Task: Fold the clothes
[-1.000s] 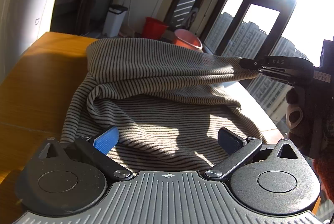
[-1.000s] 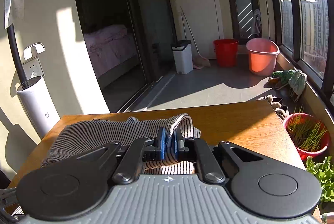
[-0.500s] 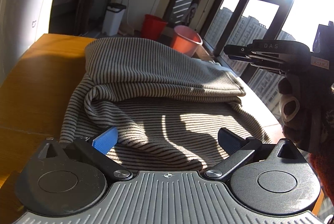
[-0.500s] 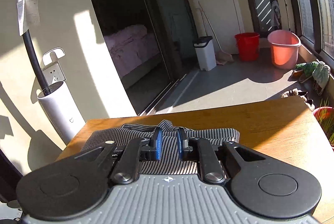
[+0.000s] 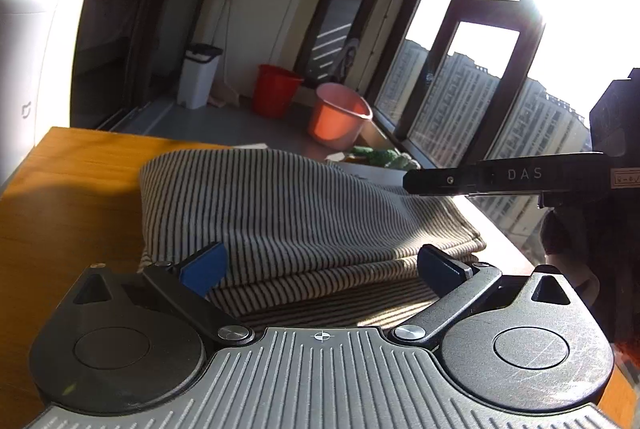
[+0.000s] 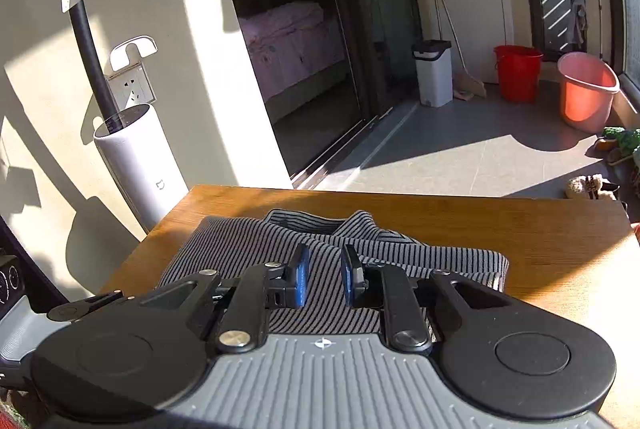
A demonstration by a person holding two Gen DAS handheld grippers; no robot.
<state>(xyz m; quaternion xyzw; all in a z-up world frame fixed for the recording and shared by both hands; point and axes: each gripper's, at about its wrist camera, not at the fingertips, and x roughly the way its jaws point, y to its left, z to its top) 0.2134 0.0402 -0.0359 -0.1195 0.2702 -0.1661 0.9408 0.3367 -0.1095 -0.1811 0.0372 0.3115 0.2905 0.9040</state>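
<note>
On the left, bare wooden table (image 5: 72,189). Then the left gripper (image 5: 322,265), low at the near edge of the cloth, jaws spread wide, gripping nothing. In the middle, the striped knit garment (image 5: 288,205), flat on the table in about 3 stacked layers, top layer smooth, folded edge toward the window side. On the right, the right gripper (image 5: 500,175), hovering just above the far right corner; in its own view (image 6: 325,281), jaws a little apart with no cloth pinched between them.

Looks like a fold just laid down and let go. To do it well:
1. Lift the right gripper straight up and clear, so as not to drag the top layer.
2. Check that the edges line up at the right corner (image 5: 472,245); nudge lightly if any layer sticks out.
3. Keep the left jaws apart and off the stack unless a further fold is wanted.

Against 1 second ago: right jaws then clamped on the top layer's corner and holding it stretched up, now parted and free; top layer then raised with a bunched ridge on the left, now settled flat.
</note>
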